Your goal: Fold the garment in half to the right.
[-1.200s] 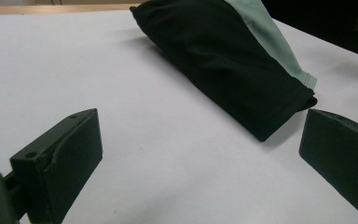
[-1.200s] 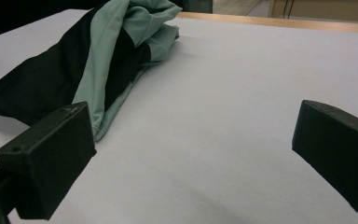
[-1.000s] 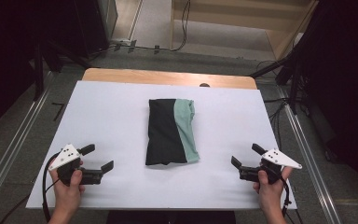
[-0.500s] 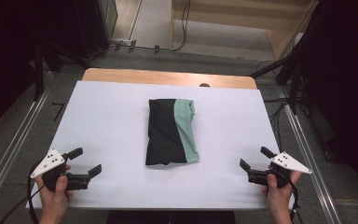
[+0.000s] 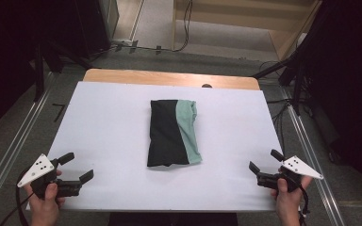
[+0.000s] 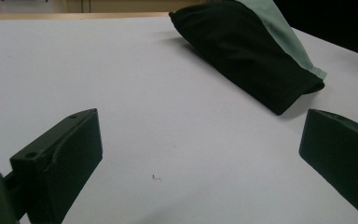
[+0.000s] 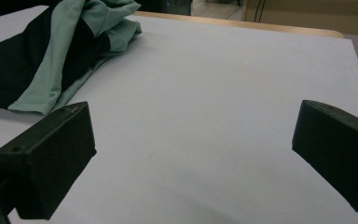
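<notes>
On the middle of the white worktop point(image 5: 103, 122) lies a folded cloth point(image 5: 172, 134), black with a pale green strip along its right side. Near the front left corner, the left tongs point(image 5: 78, 168) gape wide, holding nothing. Near the front right corner, the right tongs point(image 5: 265, 161) gape wide too, well apart from the cloth.
</notes>
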Demonstrator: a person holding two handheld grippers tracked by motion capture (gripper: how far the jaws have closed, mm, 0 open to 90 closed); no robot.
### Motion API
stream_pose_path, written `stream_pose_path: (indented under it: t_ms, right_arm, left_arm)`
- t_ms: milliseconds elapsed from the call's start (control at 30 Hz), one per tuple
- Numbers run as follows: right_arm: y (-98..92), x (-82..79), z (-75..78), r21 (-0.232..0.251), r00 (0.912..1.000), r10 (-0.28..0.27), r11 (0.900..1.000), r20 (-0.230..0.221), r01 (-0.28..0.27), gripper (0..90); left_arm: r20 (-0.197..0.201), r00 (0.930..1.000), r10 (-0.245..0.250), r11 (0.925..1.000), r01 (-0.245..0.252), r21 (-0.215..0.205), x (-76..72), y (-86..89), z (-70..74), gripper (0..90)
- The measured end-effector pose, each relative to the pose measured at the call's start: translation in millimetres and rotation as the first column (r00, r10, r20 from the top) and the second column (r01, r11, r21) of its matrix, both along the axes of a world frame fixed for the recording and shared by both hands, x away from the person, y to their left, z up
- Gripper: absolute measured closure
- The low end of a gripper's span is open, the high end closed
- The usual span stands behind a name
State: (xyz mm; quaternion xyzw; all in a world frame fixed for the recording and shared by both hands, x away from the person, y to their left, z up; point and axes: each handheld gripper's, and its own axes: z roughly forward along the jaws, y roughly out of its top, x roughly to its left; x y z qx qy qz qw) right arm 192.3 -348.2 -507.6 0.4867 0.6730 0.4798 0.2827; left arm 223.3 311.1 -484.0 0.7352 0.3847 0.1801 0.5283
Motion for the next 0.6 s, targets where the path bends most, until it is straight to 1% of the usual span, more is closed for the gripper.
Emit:
stream_pose_path:
  t_ms: [167,267,333,400,500,533,600]
  right_arm:
    - [-8.1,-4.1,-2.7,0.012,1.0000,-0.003,1.000,-0.004,0.003,0.0]
    - [-13.7,-7.2,-4.8,0.019,0.9999,-0.010,1.000,-0.011,0.010,0.0]
    - [-16.8,-9.2,-5.9,0.017,0.9998,-0.015,1.000,-0.012,0.015,0.0]
    - [-18.9,-11.2,-5.9,0.023,0.9997,-0.020,1.000,-0.013,0.020,0.0]
    - [-22.3,-12.9,-6.7,0.031,0.9997,-0.021,0.999,-0.008,0.021,0.0]
    - [-23.2,-12.7,-7.3,0.034,0.9998,-0.020,0.999,-0.006,0.021,0.0]
    - [-24.1,-11.9,-8.8,0.048,0.9998,-0.020,0.999,-0.007,0.020,0.0]
  left_arm:
    - [0.001,1.0000,0.005,1.0000,-0.005,0.002,-0.1,3.9,-0.9,0.0]
    - [0.006,0.9998,0.021,0.9998,-0.021,0.007,0.4,7.3,-1.1,0.0]
    - [0.002,0.9996,0.030,0.9995,-0.030,-0.007,0.4,9.9,-1.3,0.0]
    - [0.001,0.9994,0.033,0.9994,-0.033,-0.005,0.6,11.4,-1.4,0.0]
    - [-0.002,0.9996,0.027,0.9996,-0.027,-0.002,2.0,11.7,-3.1,0.0]
    - [-0.001,0.9997,0.026,0.9997,-0.026,0.005,3.0,11.3,-4.2,0.0]
    - [-0.005,0.9997,0.025,0.9996,-0.025,0.010,4.9,10.3,-6.1,0.0]
